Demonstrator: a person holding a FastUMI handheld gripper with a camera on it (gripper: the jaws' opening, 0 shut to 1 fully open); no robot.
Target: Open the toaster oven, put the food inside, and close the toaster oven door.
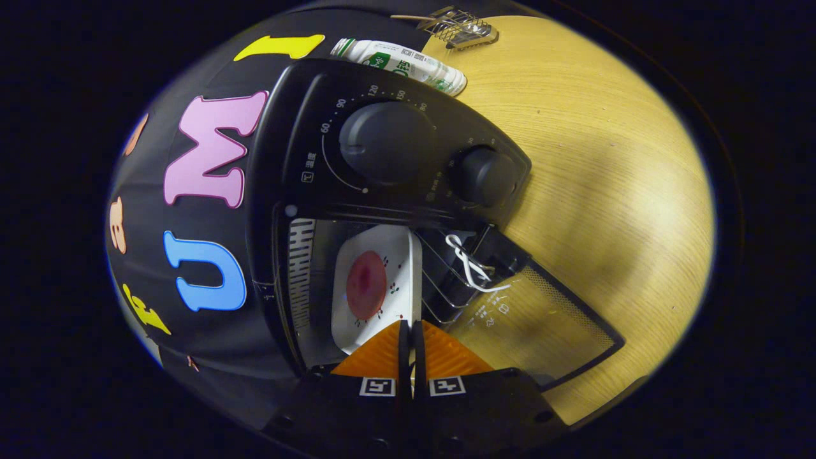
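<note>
The black toaster oven (299, 127) stands on the wooden table (605, 159), and the whole scene appears turned on its side. Its glass door (535, 325) hangs fully open over the table. A white square plate (389, 255) carrying a round reddish piece of food (366, 284) sits in the oven's mouth, beside the wire rack (446, 280). My gripper (409, 325) is at the plate's near rim. Its fingers are almost together with the thin rim pinched between them, and a pale strip of plate shows in the gap.
Two round knobs (386, 141) (488, 175) sit on the oven's control panel. A white looped cord (468, 264) lies at the door hinge. Behind the oven lie a white and green bottle (401, 64) and a small wire rack (462, 27).
</note>
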